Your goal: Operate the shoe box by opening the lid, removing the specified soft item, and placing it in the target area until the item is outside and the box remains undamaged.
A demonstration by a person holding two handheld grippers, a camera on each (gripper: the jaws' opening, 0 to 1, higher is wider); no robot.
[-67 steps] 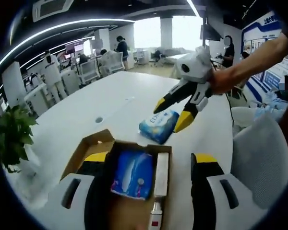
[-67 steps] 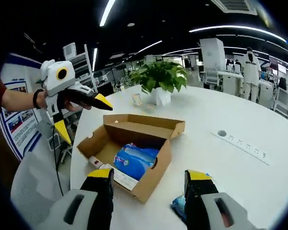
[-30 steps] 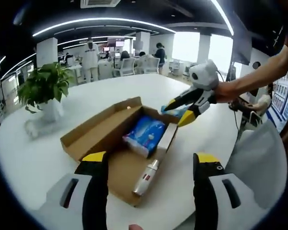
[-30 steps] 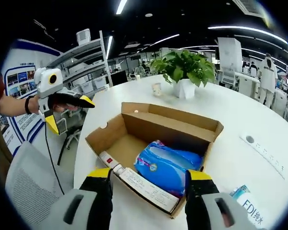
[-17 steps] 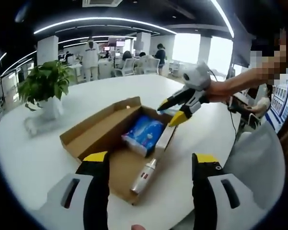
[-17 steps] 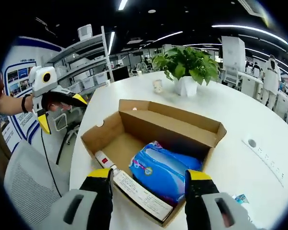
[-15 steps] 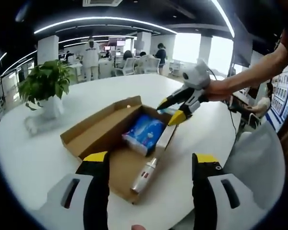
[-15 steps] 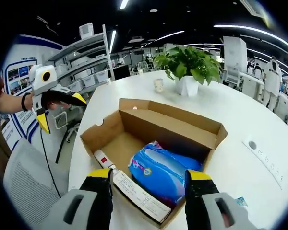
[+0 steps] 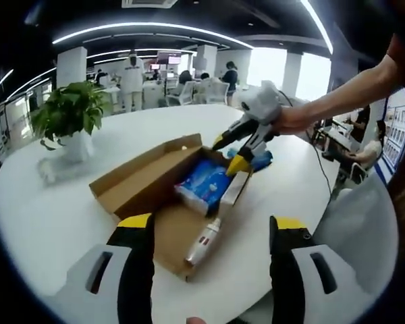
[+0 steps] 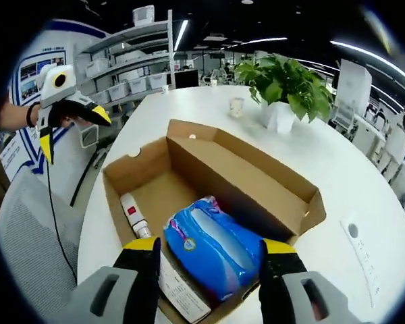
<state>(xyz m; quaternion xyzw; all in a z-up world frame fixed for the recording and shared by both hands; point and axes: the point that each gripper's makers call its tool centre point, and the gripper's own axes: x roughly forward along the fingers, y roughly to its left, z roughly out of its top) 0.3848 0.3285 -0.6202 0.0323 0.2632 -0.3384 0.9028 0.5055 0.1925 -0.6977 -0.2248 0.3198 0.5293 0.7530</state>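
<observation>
The open cardboard shoe box (image 9: 145, 181) lies on the white round table (image 9: 61, 202), lid flap folded back. Inside it are a blue soft pack (image 9: 204, 185), a white tube bottle (image 9: 202, 241) and a white flat carton (image 9: 234, 189). My right gripper (image 9: 229, 154) hangs open over the box's far end, just above the pack. In the right gripper view, the blue soft pack (image 10: 212, 246) sits between the open jaws of the right gripper (image 10: 210, 246), inside the box (image 10: 246, 175). My left gripper (image 10: 74, 133) is open, held off the table's edge; the left gripper (image 9: 211, 223) holds nothing.
A second blue pack (image 9: 262, 160) lies on the table behind the right gripper. A potted plant (image 10: 287, 81) and a small cup (image 10: 237, 106) stand beyond the box. A grey chair (image 10: 27, 229) is at the table's edge. People and desks fill the background.
The right gripper has moved in and down over the box, closer to the blue pack inside. The left gripper has stayed back and open.
</observation>
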